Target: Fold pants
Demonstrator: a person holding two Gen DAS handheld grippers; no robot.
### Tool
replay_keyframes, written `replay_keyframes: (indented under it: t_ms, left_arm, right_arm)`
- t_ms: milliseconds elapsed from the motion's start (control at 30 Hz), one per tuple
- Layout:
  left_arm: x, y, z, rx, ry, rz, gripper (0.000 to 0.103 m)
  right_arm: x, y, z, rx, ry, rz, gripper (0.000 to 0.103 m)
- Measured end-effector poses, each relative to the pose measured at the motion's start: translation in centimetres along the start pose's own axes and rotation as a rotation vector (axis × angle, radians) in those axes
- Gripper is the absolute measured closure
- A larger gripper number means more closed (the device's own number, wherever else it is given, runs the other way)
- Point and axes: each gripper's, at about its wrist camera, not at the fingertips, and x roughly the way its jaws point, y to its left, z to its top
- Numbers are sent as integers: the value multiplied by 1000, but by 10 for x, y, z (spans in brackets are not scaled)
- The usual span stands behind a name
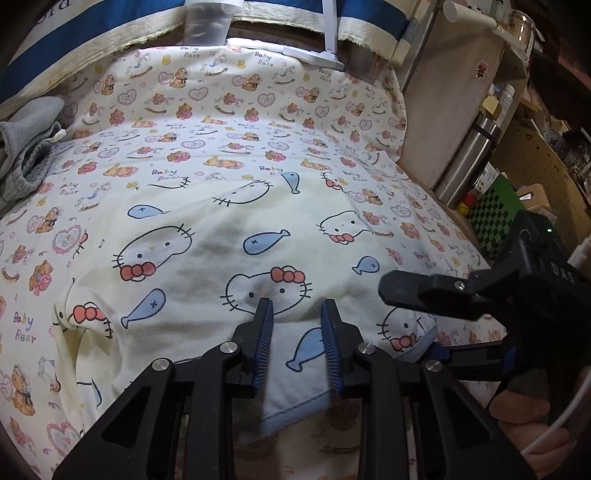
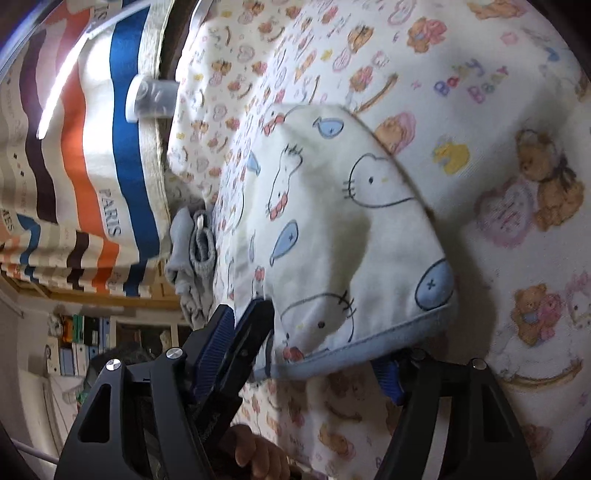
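The cream pants [image 1: 221, 258] with cat faces, blue fish and a light blue hem lie flat on the bear-print sheet [image 1: 221, 110]. My left gripper [image 1: 297, 310] is open, its blue pads just above the near hem. My right gripper [image 1: 406, 332] is at the hem's right corner with its jaws wide apart, one above and one below the edge. In the right wrist view the pants [image 2: 332, 221] fill the middle, and the right gripper [image 2: 325, 332] straddles the blue hem [image 2: 369, 350] with fingers spread. The left gripper's fingers [image 2: 243, 332] show at the hem's left.
A grey garment [image 1: 26, 147] lies bunched at the sheet's left edge. A striped cloth [image 1: 74, 40] hangs at the back. A wooden shelf unit [image 1: 461, 92] with a steel flask [image 1: 469, 158] stands to the right. A clear cup [image 1: 207, 22] sits at the back edge.
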Motion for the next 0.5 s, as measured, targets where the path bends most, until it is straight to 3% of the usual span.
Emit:
replay_keyframes:
  t_ms: [233,500]
  left_arm:
    - [-12,-6,-7,59,-27,21,77]
    - [-22,-22,-24,241,-15,71,77]
  right_arm:
    - [-3,2,-2,38,-23,61,34]
    - [-7,25,10,-33,-43,70,37]
